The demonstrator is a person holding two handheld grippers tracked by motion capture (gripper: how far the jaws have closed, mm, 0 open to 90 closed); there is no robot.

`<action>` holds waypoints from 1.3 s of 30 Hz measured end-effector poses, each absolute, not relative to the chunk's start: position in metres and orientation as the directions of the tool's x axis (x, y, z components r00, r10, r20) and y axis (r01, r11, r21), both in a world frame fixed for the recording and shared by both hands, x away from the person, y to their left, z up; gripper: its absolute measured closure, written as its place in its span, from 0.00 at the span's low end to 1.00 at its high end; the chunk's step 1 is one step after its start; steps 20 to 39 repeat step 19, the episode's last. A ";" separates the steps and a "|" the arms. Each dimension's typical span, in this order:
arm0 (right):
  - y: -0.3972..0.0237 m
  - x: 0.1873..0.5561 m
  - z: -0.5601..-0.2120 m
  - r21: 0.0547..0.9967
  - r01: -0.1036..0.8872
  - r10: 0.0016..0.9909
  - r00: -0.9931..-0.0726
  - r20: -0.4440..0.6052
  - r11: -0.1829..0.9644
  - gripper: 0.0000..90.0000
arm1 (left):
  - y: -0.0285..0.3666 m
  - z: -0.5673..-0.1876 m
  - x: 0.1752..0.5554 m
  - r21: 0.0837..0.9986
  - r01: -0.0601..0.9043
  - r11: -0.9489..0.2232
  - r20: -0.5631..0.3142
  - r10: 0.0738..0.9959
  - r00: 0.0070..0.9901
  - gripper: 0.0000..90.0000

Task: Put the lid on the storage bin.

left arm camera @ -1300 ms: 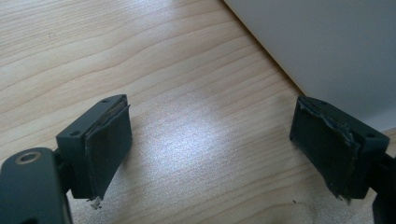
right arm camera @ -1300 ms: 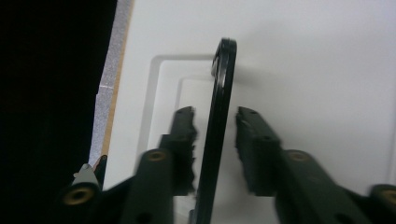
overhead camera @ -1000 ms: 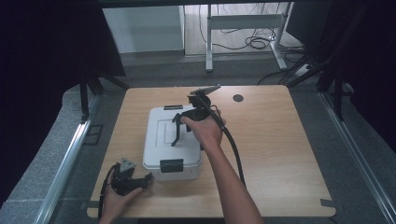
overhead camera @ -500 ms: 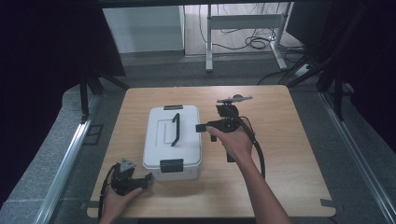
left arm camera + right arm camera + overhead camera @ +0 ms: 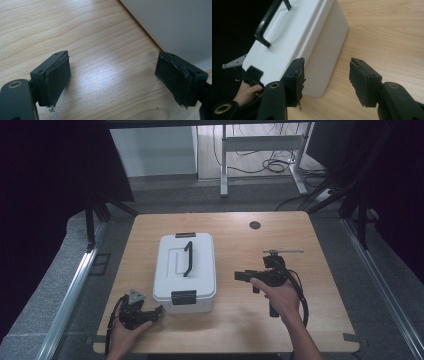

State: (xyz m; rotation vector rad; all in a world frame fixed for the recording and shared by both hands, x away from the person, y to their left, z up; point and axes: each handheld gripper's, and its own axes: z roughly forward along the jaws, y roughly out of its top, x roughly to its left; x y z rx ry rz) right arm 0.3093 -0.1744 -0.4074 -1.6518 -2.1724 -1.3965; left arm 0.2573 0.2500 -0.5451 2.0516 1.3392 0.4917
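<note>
A white lidded box [image 5: 172, 270] with a black handle [image 5: 188, 259] and a black front latch [image 5: 183, 297] stands on the wooden table [image 5: 235, 240]. My left gripper [image 5: 158, 311] rests at the table's front left, its jaws open and pointing at the box's front corner. In the left gripper view the gripper [image 5: 112, 80] has only bare wood between its pads, with the box wall [image 5: 175, 25] just beyond. My right gripper [image 5: 247, 282] is held to the right of the box, jaws open and aimed at it. In the right gripper view the gripper [image 5: 327, 80] holds nothing and faces the box [image 5: 297, 37].
A small black round plug [image 5: 255, 225] sits in the tabletop at the back. Bare wood lies right of the box and in front of it. Grey mats flank the table. A metal desk frame [image 5: 260, 142] and cables stand behind it.
My right gripper has moved from over the box's handle to the right and toward the front, and now sits lower beside the box. The left gripper has stayed put.
</note>
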 end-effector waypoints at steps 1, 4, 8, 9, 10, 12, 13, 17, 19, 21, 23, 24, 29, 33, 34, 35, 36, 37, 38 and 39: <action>-0.174 0.309 -0.407 0.604 0.797 0.728 -0.417 0.544 0.006 0.51 | 0.250 -0.545 0.257 0.682 0.674 -0.283 -0.030 0.910 0.413 0.14; -0.186 0.301 -0.418 0.616 0.788 0.728 -0.420 0.542 -0.005 0.50 | 0.250 -0.545 0.257 0.682 0.674 -0.283 -0.029 0.911 0.412 0.14; -0.204 0.289 -0.435 0.618 0.786 0.731 -0.415 0.543 -0.012 0.49 | 0.250 -0.545 0.257 0.682 0.674 -0.283 -0.029 0.911 0.412 0.14; -0.204 0.289 -0.435 0.618 0.786 0.731 -0.415 0.543 -0.012 0.49 | 0.250 -0.545 0.257 0.682 0.674 -0.283 -0.029 0.911 0.412 0.14; -0.207 0.287 -0.438 0.617 0.786 0.730 -0.415 0.543 -0.012 0.49 | 0.250 -0.545 0.257 0.682 0.674 -0.283 -0.029 0.911 0.412 0.14; -0.211 0.283 -0.442 0.633 0.774 0.731 -0.423 0.535 -0.015 0.49 | 0.250 -0.545 0.257 0.682 0.674 -0.283 -0.029 0.911 0.412 0.14; -0.214 0.281 -0.446 0.643 0.765 0.728 -0.423 0.539 -0.031 0.49 | 0.250 -0.545 0.257 0.682 0.674 -0.283 -0.029 0.911 0.411 0.14; -0.217 0.280 -0.445 0.642 0.766 0.724 -0.423 0.545 -0.035 0.49 | 0.250 -0.545 0.257 0.682 0.674 -0.283 -0.029 0.911 0.411 0.14; -0.220 0.281 -0.447 0.642 0.766 0.721 -0.421 0.550 -0.043 0.48 | 0.250 -0.545 0.257 0.681 0.676 -0.282 -0.029 0.911 0.410 0.14; -0.220 0.281 -0.447 0.642 0.766 0.721 -0.421 0.550 -0.043 0.48 | 0.250 -0.545 0.257 0.681 0.676 -0.282 -0.029 0.911 0.410 0.14; -0.220 0.281 -0.447 0.642 0.766 0.721 -0.421 0.550 -0.043 0.48 | 0.250 -0.545 0.257 0.681 0.676 -0.282 -0.029 0.911 0.410 0.14; -0.220 0.281 -0.447 0.642 0.766 0.721 -0.421 0.550 -0.043 0.48 | 0.250 -0.545 0.257 0.681 0.676 -0.282 -0.029 0.911 0.410 0.14; -0.220 0.281 -0.447 0.642 0.766 0.721 -0.421 0.550 -0.043 0.48 | 0.250 -0.545 0.257 0.681 0.676 -0.282 -0.029 0.911 0.410 0.14; -0.220 0.281 -0.447 0.642 0.766 0.721 -0.421 0.550 -0.043 0.48 | 0.250 -0.545 0.257 0.681 0.676 -0.282 -0.029 0.911 0.410 0.14; -0.220 0.281 -0.447 0.642 0.766 0.721 -0.421 0.550 -0.043 0.48 | 0.250 -0.545 0.257 0.681 0.676 -0.282 -0.029 0.911 0.410 0.14; -0.220 0.281 -0.447 0.642 0.766 0.721 -0.421 0.550 -0.043 0.48 | 0.250 -0.545 0.257 0.681 0.676 -0.282 -0.029 0.911 0.410 0.14; -0.220 0.281 -0.447 0.642 0.766 0.721 -0.421 0.550 -0.043 0.48 | 0.250 -0.545 0.257 0.681 0.676 -0.282 -0.029 0.911 0.410 0.14; -0.220 0.281 -0.447 0.642 0.766 0.721 -0.421 0.550 -0.043 0.48 | 0.250 -0.545 0.257 0.681 0.676 -0.282 -0.029 0.911 0.410 0.14; -0.220 0.281 -0.447 0.642 0.766 0.721 -0.421 0.550 -0.043 0.48 | 0.250 -0.545 0.257 0.681 0.676 -0.282 -0.029 0.911 0.410 0.14; -0.220 0.281 -0.447 0.642 0.766 0.721 -0.421 0.550 -0.043 0.48 | 0.250 -0.545 0.257 0.681 0.676 -0.282 -0.029 0.911 0.410 0.14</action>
